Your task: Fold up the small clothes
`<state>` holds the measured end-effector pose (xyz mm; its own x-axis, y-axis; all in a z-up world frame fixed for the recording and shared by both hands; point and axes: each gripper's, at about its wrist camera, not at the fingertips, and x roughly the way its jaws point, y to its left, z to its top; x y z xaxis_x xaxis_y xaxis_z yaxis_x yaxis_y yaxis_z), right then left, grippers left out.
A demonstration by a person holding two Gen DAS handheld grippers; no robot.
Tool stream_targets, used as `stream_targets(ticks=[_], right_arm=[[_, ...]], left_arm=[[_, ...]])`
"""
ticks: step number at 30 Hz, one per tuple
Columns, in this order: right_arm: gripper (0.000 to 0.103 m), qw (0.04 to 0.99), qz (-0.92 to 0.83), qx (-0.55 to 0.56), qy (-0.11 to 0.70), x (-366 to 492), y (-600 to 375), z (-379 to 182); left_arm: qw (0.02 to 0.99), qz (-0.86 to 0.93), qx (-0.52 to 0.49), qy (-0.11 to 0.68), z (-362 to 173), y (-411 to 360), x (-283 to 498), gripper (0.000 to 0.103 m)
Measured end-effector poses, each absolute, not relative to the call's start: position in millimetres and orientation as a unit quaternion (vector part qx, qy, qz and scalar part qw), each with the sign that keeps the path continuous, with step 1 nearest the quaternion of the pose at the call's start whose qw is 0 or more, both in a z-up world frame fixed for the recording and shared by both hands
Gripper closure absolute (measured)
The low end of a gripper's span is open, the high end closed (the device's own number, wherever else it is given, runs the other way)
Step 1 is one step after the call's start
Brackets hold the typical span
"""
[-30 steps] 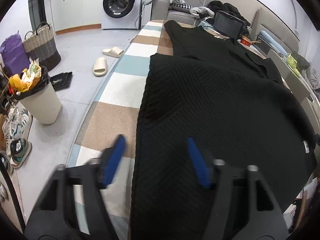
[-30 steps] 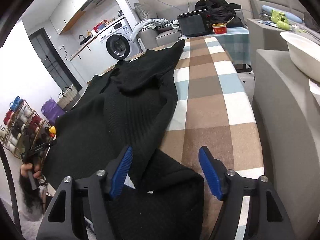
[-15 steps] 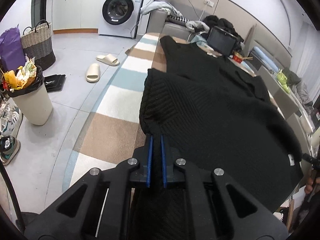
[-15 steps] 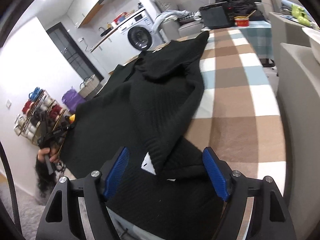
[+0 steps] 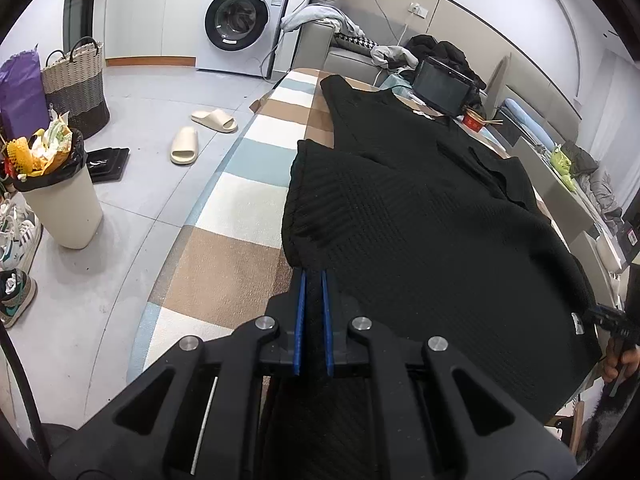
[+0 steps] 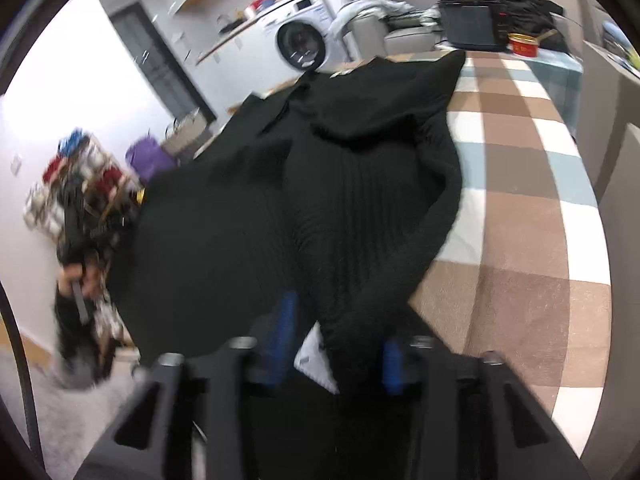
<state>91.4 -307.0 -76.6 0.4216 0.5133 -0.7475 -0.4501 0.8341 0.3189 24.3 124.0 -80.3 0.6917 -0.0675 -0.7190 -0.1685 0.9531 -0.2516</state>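
Note:
A black knit sweater lies spread along a table with a checked cloth. My left gripper is shut on the sweater's near hem at its left edge. In the blurred right wrist view the same sweater lies bunched, with one side folded over. My right gripper straddles the sweater's near corner, its blue fingers partly closed with a gap between them and black fabric and a white label in that gap.
A full waste bin, a woven basket and slippers are on the floor to the left. A tablet and a red bowl sit at the table's far end. A grey cabinet borders the right.
My left gripper closed on the sweater's hem a half second ago and has stayed shut. My right gripper moved forward over the sweater's corner and its fingers have narrowed; that view is now blurred.

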Motion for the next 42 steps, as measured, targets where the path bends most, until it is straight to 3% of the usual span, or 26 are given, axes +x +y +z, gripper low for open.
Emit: stream_targets(ticks=[2, 3, 4, 7, 14, 19, 25, 34, 38, 40, 42], right_arm=[[0.051, 0.849, 0.279, 0.011, 0.449, 85.8, -302.6, -78.5], [0.063, 0.854, 0.269, -0.004, 0.445, 84.3, -299.4, -78.9], [0.087, 0.857, 0.259, -0.015, 0.445, 84.1, -298.0, -79.6], [0.095, 0.865, 0.256, 0.007, 0.431, 86.5, -305.8, -72.4], [0.095, 0.839, 0.349, 0.248, 0.337, 84.6, -362.7, -33.0], [0.095, 0.832, 0.338, 0.326, 0.294, 96.0, -379.4, -29.3], [0.096, 0.847, 0.293, 0.344, 0.279, 120.7, -382.8, -28.2], [0.095, 0.883, 0.188, 0.274, 0.333, 187.8, -367.3, -36.6], [0.089, 0.871, 0.154, 0.234, 0.403, 219.6, -356.7, -58.2], [0.069, 0.86, 0.146, 0.218, 0.437, 221.7, -354.4, -68.1], [0.063, 0.861, 0.143, 0.198, 0.446, 216.1, -354.4, -72.4]], left_arm=[[0.907, 0.029, -0.152, 0.391, -80.6, 124.2, 24.8, 0.098], [0.908, 0.028, -0.151, 0.391, -80.3, 124.1, 25.0, 0.098], [0.909, 0.026, -0.149, 0.388, -79.0, 123.6, 24.4, 0.098], [0.913, 0.02, -0.156, 0.377, -72.8, 125.2, 21.4, 0.098], [0.932, 0.013, -0.15, 0.33, -37.8, 124.8, 4.2, 0.098], [0.941, 0.007, -0.167, 0.293, -13.9, 133.6, -3.8, 0.098], [0.945, 0.011, -0.183, 0.272, 3.0, 148.8, 15.7, 0.098], [0.938, 0.019, -0.184, 0.292, -4.4, 150.6, 101.3, 0.098], [0.928, 0.03, -0.175, 0.327, -27.8, 142.5, 142.6, 0.097], [0.915, 0.041, -0.175, 0.361, -46.2, 140.1, 160.3, 0.097], [0.902, 0.04, -0.177, 0.392, -60.9, 141.0, 169.2, 0.093]])
